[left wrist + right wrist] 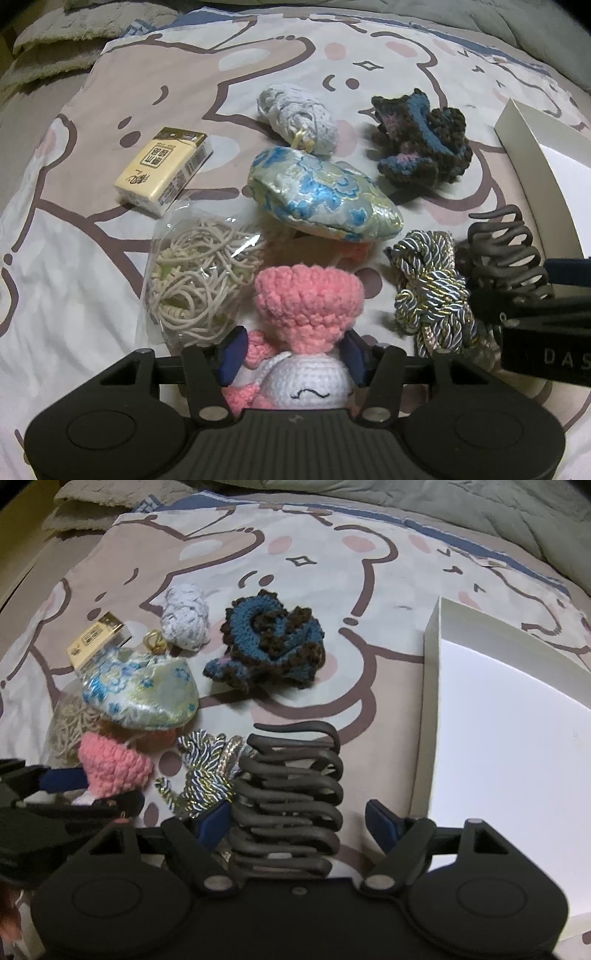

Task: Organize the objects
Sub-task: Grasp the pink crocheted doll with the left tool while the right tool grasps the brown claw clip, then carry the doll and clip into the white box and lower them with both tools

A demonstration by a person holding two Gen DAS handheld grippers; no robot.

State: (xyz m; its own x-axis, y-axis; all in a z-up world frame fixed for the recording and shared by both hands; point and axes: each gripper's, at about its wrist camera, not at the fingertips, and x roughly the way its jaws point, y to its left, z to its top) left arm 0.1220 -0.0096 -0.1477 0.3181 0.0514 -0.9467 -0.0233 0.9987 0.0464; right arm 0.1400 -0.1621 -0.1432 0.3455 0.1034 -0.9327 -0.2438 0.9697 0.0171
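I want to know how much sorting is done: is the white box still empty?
Empty as far as visible: the white box shows only bare white floor in the right wrist view. Its near right corner is cut off, so cannot tell there.

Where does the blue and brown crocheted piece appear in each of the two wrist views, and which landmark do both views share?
Left wrist view: the blue and brown crocheted piece lies upper right of centre, on the cartoon-print bedsheet.
Right wrist view: the same piece lies just above and left of centre.
Shared landmark: the shiny blue-flowered brocade pouch, lower left of the piece in both.
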